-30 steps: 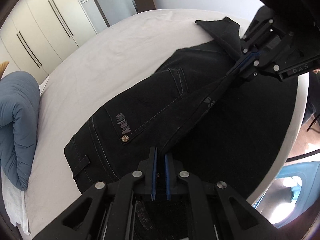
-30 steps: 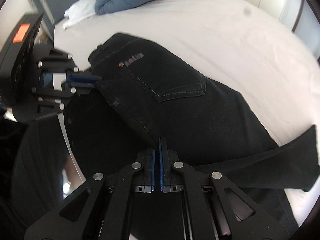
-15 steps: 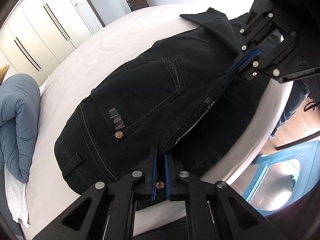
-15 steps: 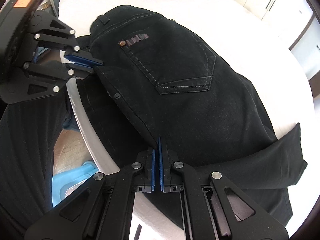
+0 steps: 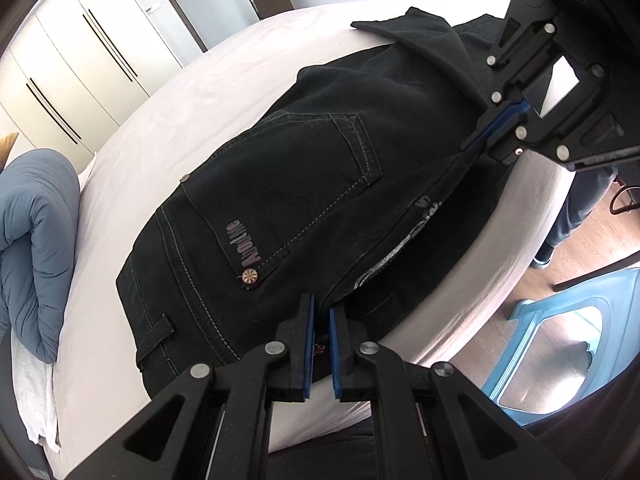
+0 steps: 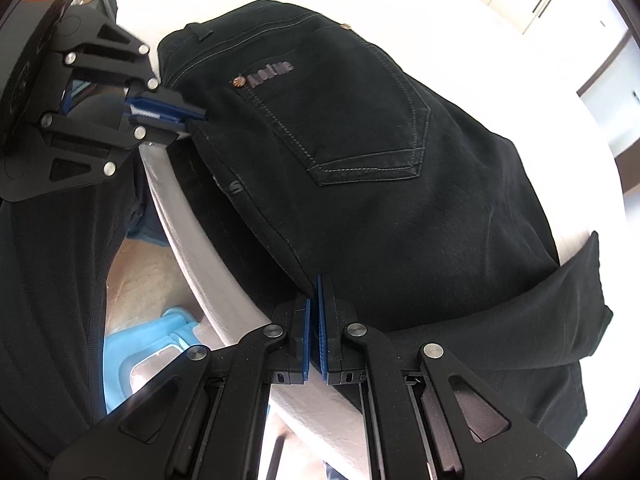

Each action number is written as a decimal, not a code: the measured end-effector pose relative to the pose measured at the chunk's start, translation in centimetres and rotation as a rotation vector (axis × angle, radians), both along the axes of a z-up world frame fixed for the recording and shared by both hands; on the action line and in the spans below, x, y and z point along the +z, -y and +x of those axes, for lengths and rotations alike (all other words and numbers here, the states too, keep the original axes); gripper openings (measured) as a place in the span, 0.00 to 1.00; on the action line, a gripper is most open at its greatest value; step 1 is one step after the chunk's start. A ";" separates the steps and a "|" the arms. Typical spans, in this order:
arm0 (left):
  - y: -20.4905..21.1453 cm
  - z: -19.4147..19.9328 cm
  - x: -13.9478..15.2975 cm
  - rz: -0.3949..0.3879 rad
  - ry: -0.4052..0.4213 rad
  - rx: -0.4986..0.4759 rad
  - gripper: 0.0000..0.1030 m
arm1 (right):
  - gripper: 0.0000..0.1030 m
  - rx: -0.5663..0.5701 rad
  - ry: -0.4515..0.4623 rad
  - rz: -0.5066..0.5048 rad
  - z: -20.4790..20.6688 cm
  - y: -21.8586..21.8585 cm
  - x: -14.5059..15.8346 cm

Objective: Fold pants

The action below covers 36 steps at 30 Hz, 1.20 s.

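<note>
Black jeans (image 5: 304, 184) lie on the white bed (image 5: 168, 128), back pocket and logo up, at the near edge; they also show in the right wrist view (image 6: 380, 152). My left gripper (image 5: 321, 312) is shut on the jeans' near edge at the waistband end. My right gripper (image 6: 317, 300) is shut on the same edge further along the leg. Each gripper shows in the other's view: the right one (image 5: 494, 122), the left one (image 6: 188, 114). A leg end is folded back over the jeans (image 6: 576, 292).
A blue duvet (image 5: 32, 240) lies at the bed's far left. White wardrobes (image 5: 80, 52) stand behind. A light blue plastic chair (image 5: 560, 344) stands on the wooden floor beside the bed. The person's dark clothing (image 6: 48, 280) is close on the left.
Both grippers have pulled the jeans' gripped edge toward the bed's near edge. The jeans now lie closer to the bed's side, and the chair and floor have come into view.
</note>
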<state>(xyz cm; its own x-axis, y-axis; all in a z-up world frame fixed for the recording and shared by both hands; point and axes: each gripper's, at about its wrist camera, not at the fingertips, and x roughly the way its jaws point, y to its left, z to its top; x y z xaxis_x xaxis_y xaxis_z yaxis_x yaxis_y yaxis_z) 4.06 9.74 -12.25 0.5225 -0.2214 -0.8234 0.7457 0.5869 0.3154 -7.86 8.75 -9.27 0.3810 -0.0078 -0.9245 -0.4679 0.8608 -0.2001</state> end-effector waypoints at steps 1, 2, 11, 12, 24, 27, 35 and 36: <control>-0.1 0.2 0.1 0.002 -0.002 0.001 0.07 | 0.02 0.007 -0.001 -0.001 -0.5 -0.2 -0.2; -0.1 0.3 0.1 0.006 -0.004 0.001 0.07 | 0.02 0.013 -0.005 0.000 -0.5 -0.4 -0.3; -0.8 -0.6 -1.2 0.023 -0.022 -0.019 0.07 | 0.02 0.027 -0.025 -0.027 -0.8 -0.8 -1.6; -0.8 -0.7 -1.3 0.022 -0.025 -0.021 0.07 | 0.02 0.029 -0.023 -0.028 -0.9 -0.8 -1.6; -1.5 -0.6 -0.2 0.004 -0.033 -0.004 0.43 | 0.03 -0.037 -0.033 -0.007 0.2 -0.8 -2.4; -2.3 -1.4 1.8 -0.027 -0.017 0.015 0.58 | 0.03 -0.055 -0.030 0.017 0.4 -0.4 -2.5; -1.6 2.3 5.8 -0.228 -0.056 0.176 0.61 | 0.05 -0.105 -0.018 0.074 1.2 0.4 -2.7; -0.8 3.3 5.6 -0.243 -0.073 0.195 0.61 | 0.05 -0.113 -0.015 0.084 1.3 0.6 -2.8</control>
<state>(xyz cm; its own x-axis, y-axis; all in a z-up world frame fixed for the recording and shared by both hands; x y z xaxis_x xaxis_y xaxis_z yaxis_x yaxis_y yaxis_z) 7.32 10.56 -6.63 0.5161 -0.3178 -0.7954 0.6276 0.7723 0.0986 -6.52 8.16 -12.05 0.3680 0.0273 -0.9294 -0.3693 0.9217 -0.1191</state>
